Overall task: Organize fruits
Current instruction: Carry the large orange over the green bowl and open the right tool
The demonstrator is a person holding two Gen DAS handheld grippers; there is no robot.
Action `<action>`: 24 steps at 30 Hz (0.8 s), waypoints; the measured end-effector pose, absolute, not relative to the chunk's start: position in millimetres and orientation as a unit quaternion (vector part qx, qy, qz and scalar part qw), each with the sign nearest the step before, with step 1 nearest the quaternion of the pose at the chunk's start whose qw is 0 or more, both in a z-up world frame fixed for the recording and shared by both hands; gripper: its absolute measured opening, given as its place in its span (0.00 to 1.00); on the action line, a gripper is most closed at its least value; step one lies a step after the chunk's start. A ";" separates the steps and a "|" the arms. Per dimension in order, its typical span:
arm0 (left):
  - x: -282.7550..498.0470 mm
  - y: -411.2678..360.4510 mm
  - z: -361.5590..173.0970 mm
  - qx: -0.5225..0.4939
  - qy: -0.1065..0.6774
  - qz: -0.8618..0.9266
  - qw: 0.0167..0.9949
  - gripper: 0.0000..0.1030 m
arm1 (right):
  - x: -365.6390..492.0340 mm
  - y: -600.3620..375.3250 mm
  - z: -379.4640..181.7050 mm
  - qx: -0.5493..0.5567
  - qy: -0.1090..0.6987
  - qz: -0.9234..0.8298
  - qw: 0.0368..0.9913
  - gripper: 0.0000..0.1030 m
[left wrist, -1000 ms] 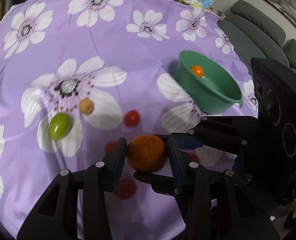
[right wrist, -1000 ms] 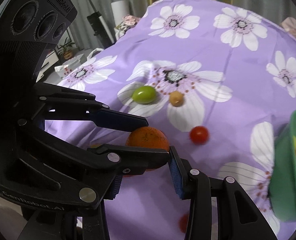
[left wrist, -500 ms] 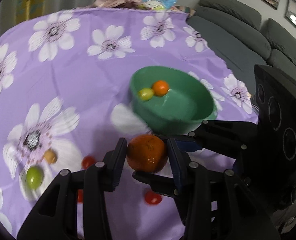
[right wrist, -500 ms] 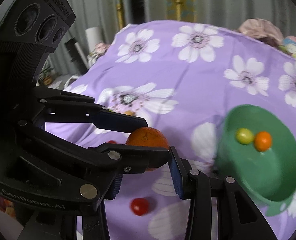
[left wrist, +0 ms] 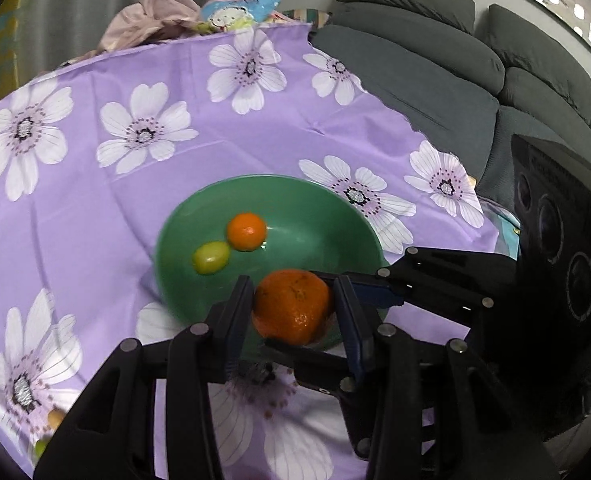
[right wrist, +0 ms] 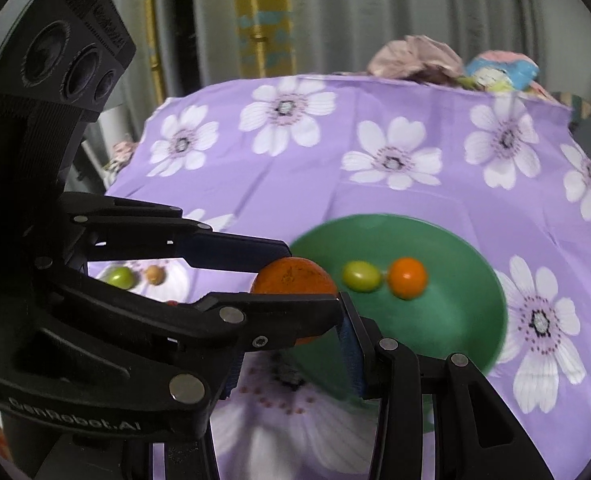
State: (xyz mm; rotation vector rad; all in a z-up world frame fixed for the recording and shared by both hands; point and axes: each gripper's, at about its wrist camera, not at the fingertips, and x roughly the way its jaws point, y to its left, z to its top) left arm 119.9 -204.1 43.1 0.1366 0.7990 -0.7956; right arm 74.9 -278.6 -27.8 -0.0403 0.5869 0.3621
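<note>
A large orange tangerine [left wrist: 291, 306] hangs over the near rim of the green bowl [left wrist: 335, 216]. My left gripper [left wrist: 291, 308] is shut on its sides. My right gripper [right wrist: 291, 340] crosses it from the right and is shut on the same tangerine [right wrist: 291, 280], which the left fingers partly hide there. Inside the bowl [right wrist: 475, 264] lie a small orange fruit [left wrist: 246, 231] and a yellow-green fruit [left wrist: 211, 257], touching each other. A green fruit [right wrist: 119, 277], a tan fruit [right wrist: 154, 275] and a bit of a red one stay on the purple flowered cloth [left wrist: 95, 200] at the left.
A grey sofa [left wrist: 435, 80] runs along the cloth's right edge. A heap of pink fabric and a soft toy [left wrist: 235, 12] lies at the far edge. Curtains hang behind.
Both grippers carried the tangerine rightward and a little up, away from the loose fruits. The bowl, earlier at the far right, now sits directly under and ahead of the fingers.
</note>
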 end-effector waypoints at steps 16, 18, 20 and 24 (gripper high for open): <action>140.3 -208.4 15.5 0.034 0.427 -0.351 0.833 0.46 | 90.8 -305.9 -47.8 0.013 0.345 0.129 0.930 0.42; 138.7 -195.7 20.2 0.024 0.422 -0.346 0.837 0.50 | 88.9 -310.8 -46.5 0.018 0.342 0.124 0.931 0.42; 136.8 -179.8 25.2 0.010 0.418 -0.337 0.844 0.52 | 86.0 -315.3 -45.0 0.025 0.336 0.119 0.934 0.42; 128.4 -131.1 32.0 -0.030 0.410 -0.302 0.860 0.60 | 78.6 -329.0 -38.7 0.048 0.318 0.116 0.940 0.42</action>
